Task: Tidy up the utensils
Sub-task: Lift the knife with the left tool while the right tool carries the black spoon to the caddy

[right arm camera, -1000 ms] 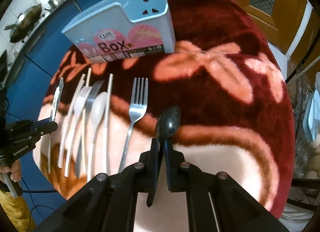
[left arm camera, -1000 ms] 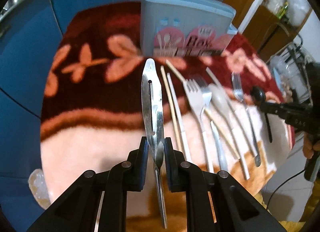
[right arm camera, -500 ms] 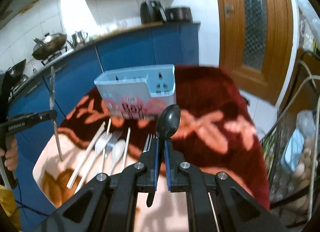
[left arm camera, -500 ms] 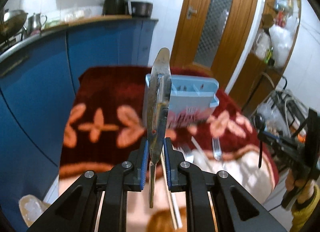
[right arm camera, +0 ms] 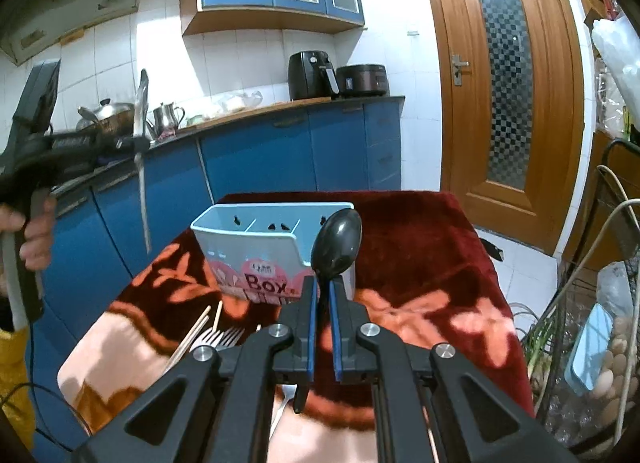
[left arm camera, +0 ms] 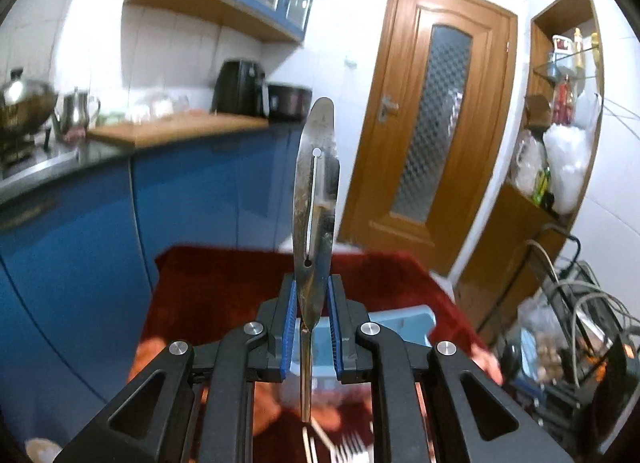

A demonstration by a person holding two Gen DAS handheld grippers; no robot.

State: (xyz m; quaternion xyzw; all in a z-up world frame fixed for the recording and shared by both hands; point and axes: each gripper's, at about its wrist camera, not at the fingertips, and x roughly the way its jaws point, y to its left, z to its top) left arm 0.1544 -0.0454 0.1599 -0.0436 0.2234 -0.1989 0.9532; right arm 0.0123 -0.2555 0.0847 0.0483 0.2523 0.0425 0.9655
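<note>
My left gripper [left arm camera: 311,295] is shut on a steel peeler [left arm camera: 315,199], held upright high above the table; it also shows in the right wrist view [right arm camera: 141,143] at the left. My right gripper [right arm camera: 323,295] is shut on a black spoon [right arm camera: 337,247], bowl up, in front of the light blue utensil box [right arm camera: 256,243]. The box [left arm camera: 404,323] has several compartments and stands on the red flowered blanket [right arm camera: 420,247]. Forks [right arm camera: 218,337] and chopsticks [right arm camera: 192,335] lie on the blanket before the box.
Blue kitchen cabinets [right arm camera: 280,151] run behind the table, with a kettle [right arm camera: 166,117] and appliances [right arm camera: 312,75] on the counter. A wooden door [right arm camera: 504,95] is at the right. A wire rack with eggs [right arm camera: 608,363] stands right of the table.
Both grippers have risen and tilted up with their utensils. The peeler and the spoon now stand higher, and the box sits lower in both views.
</note>
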